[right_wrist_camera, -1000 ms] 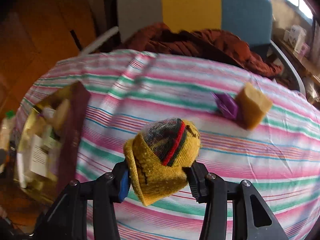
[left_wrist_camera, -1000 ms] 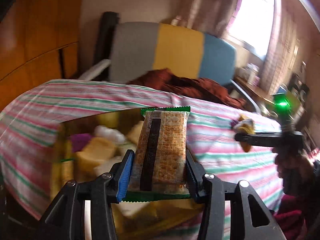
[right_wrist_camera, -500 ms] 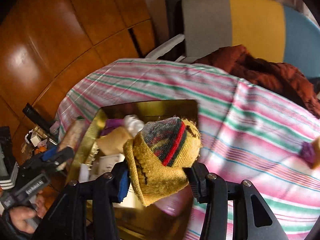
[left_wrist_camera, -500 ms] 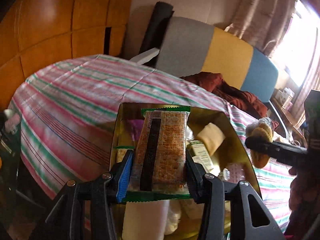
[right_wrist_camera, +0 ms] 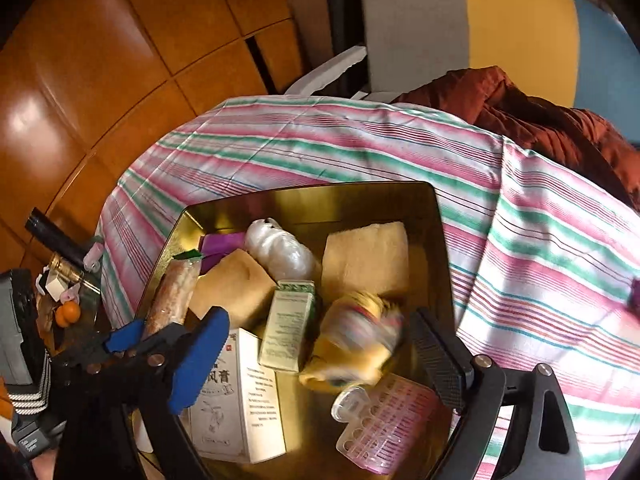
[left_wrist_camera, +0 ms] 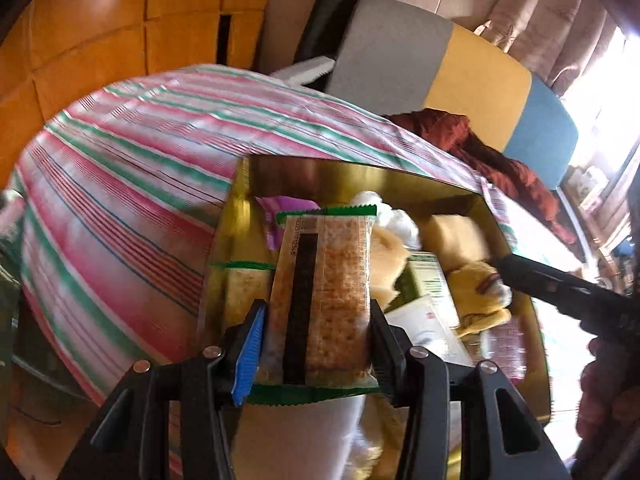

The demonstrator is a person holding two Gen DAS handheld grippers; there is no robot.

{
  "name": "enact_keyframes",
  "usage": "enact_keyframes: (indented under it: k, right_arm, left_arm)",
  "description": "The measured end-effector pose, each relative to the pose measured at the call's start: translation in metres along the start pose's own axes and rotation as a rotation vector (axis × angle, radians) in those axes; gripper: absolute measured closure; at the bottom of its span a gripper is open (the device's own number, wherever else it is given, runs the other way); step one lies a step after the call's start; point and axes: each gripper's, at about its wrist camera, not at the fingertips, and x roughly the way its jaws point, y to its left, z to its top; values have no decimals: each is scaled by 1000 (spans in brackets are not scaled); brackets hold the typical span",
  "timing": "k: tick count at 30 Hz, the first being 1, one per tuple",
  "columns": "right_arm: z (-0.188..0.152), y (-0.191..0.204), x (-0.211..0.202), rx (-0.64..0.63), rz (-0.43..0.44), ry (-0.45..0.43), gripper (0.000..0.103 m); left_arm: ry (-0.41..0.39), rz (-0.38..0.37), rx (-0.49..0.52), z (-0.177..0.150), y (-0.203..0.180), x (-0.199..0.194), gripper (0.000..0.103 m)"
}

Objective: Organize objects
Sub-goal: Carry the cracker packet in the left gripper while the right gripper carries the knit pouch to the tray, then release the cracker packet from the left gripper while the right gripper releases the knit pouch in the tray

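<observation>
My left gripper (left_wrist_camera: 316, 308) is shut on a green-edged cracker packet (left_wrist_camera: 324, 292), held upright over the near left part of the gold box (left_wrist_camera: 360, 172). In the right wrist view my right gripper (right_wrist_camera: 318, 316) hangs above the same box (right_wrist_camera: 320, 192) and its jaws are opening. The yellow striped sock (right_wrist_camera: 356, 340) shows blurred between the fingers, and neither pad touches it. The left wrist view shows that sock (left_wrist_camera: 480, 292) lying among the box's contents, under the black right gripper (left_wrist_camera: 508, 264).
The box holds a white carton (right_wrist_camera: 236, 396), a green-and-white carton (right_wrist_camera: 288, 324), tan sponges (right_wrist_camera: 364, 256), a white bag (right_wrist_camera: 280, 248) and a pink pill case (right_wrist_camera: 384, 416). It stands on a striped tablecloth (right_wrist_camera: 540, 240). A chair with a rust jacket (right_wrist_camera: 540, 112) stands behind.
The right gripper's jaws spread wide and let the sock go into the box. The left gripper came lower and closer over the box, the cracker packet still in it.
</observation>
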Motion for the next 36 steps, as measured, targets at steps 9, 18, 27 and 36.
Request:
enact_keyframes:
  k: [9,18,27,36]
  right_arm:
    - [-13,-1,-7,39,-70,-38,3]
    - [-25,9,-44,12,-132,-133,0]
    - [-43,15,-74,-1,-214,-220,0]
    - [-69,16,-97,-20,-275,-271,0]
  left_arm:
    - [-71,48,97,1,-15,-10,54]
    - [-185,43,111,-1,-23,-54,54]
    - [-221,38,137,-12,-33,-80,54]
    - [-203,3,161,-31,-48,-88,54]
